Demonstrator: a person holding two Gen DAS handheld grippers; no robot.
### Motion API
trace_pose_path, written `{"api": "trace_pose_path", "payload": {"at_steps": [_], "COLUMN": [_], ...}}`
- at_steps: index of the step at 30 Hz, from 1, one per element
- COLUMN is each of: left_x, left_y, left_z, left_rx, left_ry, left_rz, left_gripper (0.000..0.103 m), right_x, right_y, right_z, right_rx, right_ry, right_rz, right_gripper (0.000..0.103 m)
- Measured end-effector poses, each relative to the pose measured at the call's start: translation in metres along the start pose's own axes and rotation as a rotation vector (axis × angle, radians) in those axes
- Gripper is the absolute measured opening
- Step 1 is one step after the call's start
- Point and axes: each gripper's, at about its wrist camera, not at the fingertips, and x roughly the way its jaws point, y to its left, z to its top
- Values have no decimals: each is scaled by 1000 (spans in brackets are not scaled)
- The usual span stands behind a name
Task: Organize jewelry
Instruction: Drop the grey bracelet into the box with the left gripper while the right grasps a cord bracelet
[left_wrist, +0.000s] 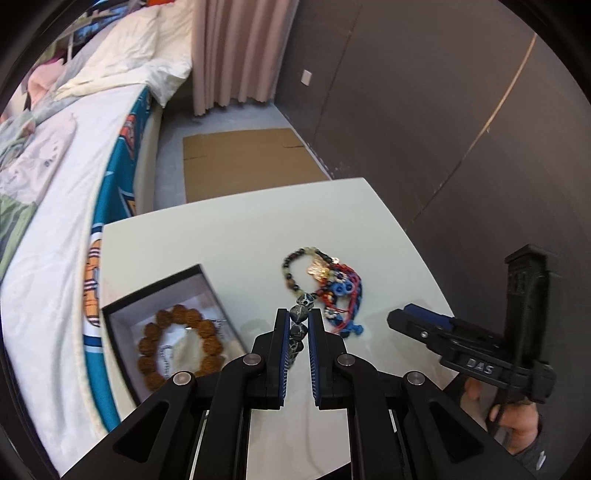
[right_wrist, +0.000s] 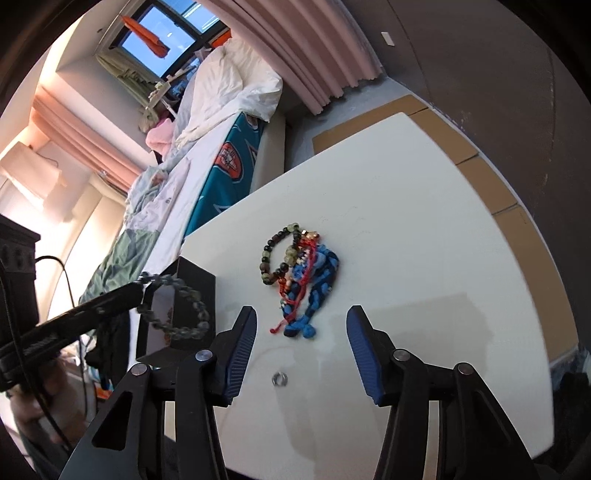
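My left gripper (left_wrist: 298, 316) is shut on a dark marbled bead bracelet (left_wrist: 300, 328), held above the white table (left_wrist: 229, 240). In the right wrist view that bracelet (right_wrist: 184, 310) hangs from the left gripper beside the black box. The black jewelry box (left_wrist: 122, 317) lies open at the table's left and holds a brown wooden bead bracelet (left_wrist: 177, 347). A pile of jewelry (left_wrist: 325, 284) lies mid-table: a dark and green bead bracelet (right_wrist: 277, 254) and red and blue cords (right_wrist: 310, 288). My right gripper (right_wrist: 301, 328) is open, just short of the pile, and also shows in the left wrist view (left_wrist: 417, 321).
A small silver ring (right_wrist: 279, 379) lies on the table between my right fingers. A bed (left_wrist: 55, 206) runs along the table's left side. Flat cardboard (left_wrist: 251, 162) lies on the floor beyond the table. A dark wall (left_wrist: 443, 110) stands to the right.
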Motion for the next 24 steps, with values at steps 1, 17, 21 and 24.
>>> {"api": "trace_pose_path", "payload": {"at_steps": [1, 17, 21, 24], "left_x": [-2, -46, -51, -52], "left_y": [3, 44, 46, 47], "left_z": [0, -10, -11, -11], "left_rx": [-5, -68, -75, -83], "left_ry": [-4, -63, -68, -75], "left_rz": [0, 2, -16, -29], "left_gripper": [10, 10, 10, 10], "right_x": [4, 51, 30, 14], "right_y": [2, 12, 11, 11], "right_z": [1, 9, 10, 8], "right_rx": [-7, -22, 2, 31], "right_ry": [-2, 45, -10, -39], "right_rz": [-7, -122, -77, -36], "right_gripper": [50, 6, 5, 5]}}
